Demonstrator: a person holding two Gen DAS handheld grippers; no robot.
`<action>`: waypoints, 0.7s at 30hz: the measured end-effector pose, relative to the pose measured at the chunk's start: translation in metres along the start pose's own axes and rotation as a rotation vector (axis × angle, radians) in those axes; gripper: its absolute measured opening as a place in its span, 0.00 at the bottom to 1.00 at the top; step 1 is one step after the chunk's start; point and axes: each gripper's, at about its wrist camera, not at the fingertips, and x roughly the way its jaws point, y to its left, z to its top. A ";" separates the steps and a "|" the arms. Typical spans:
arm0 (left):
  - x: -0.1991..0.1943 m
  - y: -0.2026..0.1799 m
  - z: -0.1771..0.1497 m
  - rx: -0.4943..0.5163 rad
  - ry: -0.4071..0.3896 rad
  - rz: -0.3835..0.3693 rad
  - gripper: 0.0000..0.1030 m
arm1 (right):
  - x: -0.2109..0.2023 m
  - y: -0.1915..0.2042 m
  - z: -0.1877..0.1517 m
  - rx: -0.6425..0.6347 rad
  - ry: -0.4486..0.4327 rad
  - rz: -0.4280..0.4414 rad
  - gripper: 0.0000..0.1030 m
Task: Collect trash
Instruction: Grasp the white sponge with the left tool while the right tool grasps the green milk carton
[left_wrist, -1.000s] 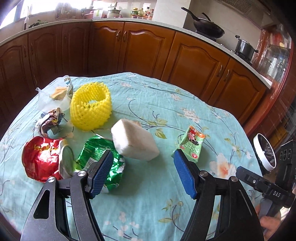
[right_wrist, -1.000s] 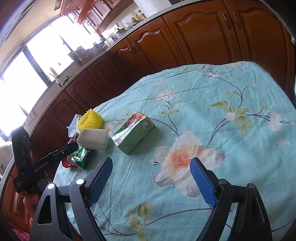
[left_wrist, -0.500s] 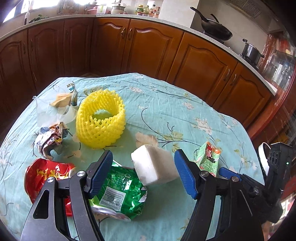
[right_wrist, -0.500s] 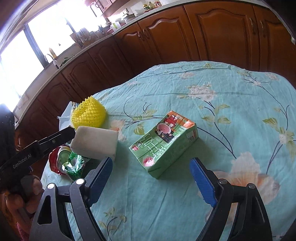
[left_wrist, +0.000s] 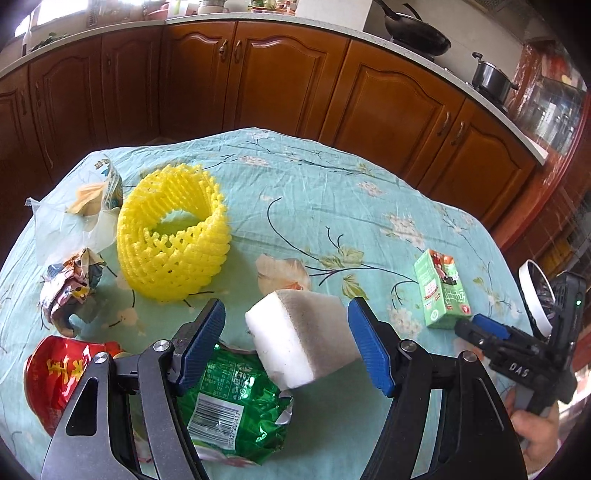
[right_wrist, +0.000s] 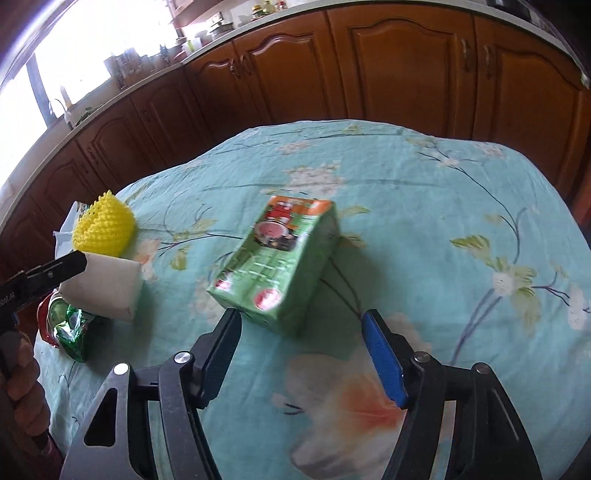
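Wrinkled floral cloth covers our worktop (left_wrist: 332, 192). Our left gripper (left_wrist: 284, 343) gapes around a spongy white block (left_wrist: 299, 343), untouched; our right gripper (right_wrist: 301, 350), just narrowing, stands open before a glossy green carton (right_wrist: 277, 266). Only our left view shows the crumpled red wrapper (left_wrist: 51, 376) fully.

Brown cabinets (left_wrist: 258, 74), a black wok (left_wrist: 417, 31), floral tablecloth (left_wrist: 332, 192).

- The sponge block (left_wrist: 301, 341) is lying at the middle of the counter (left_wrist: 314, 192).
- The mesh sleeve (left_wrist: 173, 236) is sitting at its 10 o'clock.
- The foil bag (left_wrist: 232, 402) is lying at 7 o'clock, partly under it.
- The carton (left_wrist: 441, 293) is lying at 3 o'clock, well apart.
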 end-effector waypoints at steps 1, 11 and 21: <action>0.002 -0.004 0.000 0.017 0.003 0.005 0.68 | -0.003 -0.007 0.001 0.016 -0.001 0.001 0.70; 0.002 -0.033 -0.009 0.151 0.010 0.008 0.36 | 0.005 0.021 0.027 -0.024 -0.040 0.036 0.78; -0.006 -0.070 -0.018 0.169 0.024 -0.138 0.33 | -0.010 -0.003 0.016 -0.025 -0.056 0.031 0.50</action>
